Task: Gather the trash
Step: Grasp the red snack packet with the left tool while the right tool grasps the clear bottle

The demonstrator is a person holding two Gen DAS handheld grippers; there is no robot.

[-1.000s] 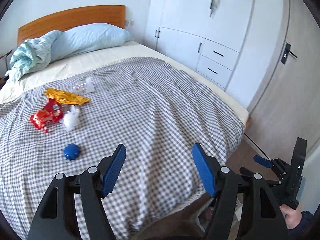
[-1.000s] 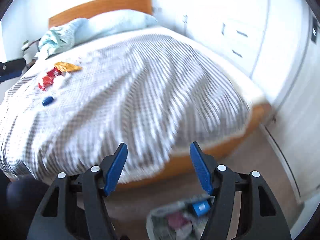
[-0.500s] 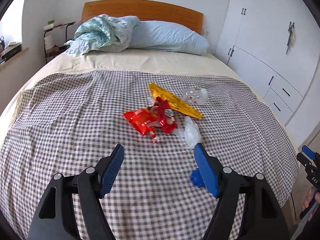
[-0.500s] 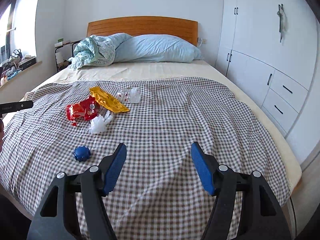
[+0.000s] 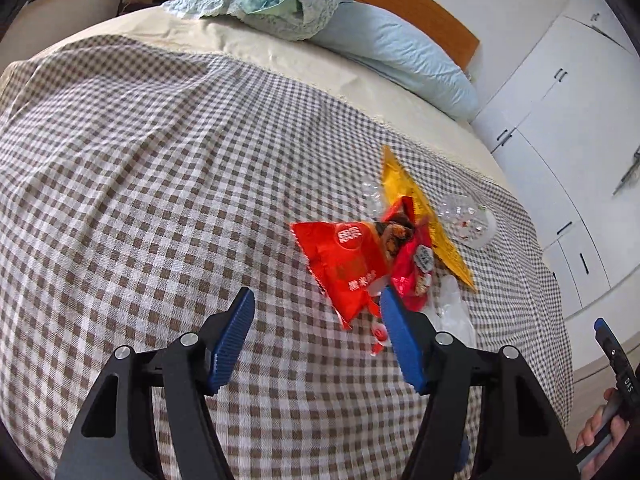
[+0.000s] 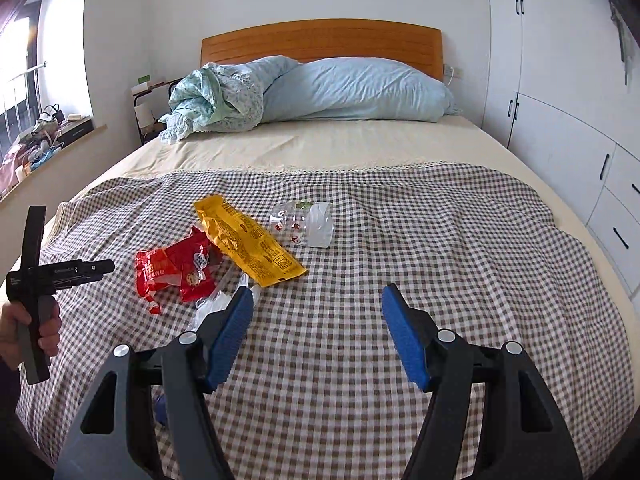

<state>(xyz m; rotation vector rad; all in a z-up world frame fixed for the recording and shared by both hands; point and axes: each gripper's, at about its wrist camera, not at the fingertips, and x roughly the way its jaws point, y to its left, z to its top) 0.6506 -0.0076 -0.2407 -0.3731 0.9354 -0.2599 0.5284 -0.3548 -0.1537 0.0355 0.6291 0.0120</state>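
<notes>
Trash sits mid-bed on my checked blanket (image 6: 400, 280): red wrappers (image 5: 348, 264) beside a yellow packet (image 6: 248, 240), clear plastic cup (image 6: 308, 224) just past it; my left gripper (image 5: 316, 336) hovers low by the red wrappers, fingers apart, holding nothing; right gripper (image 6: 316, 332) hangs back, also spread wide.

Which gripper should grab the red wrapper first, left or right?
Probably left. The left gripper is open, low over the blanket, with the red wrapper just ahead of its fingertips. The right gripper is open too but points at bare blanket, the wrapper off to its left.
</notes>
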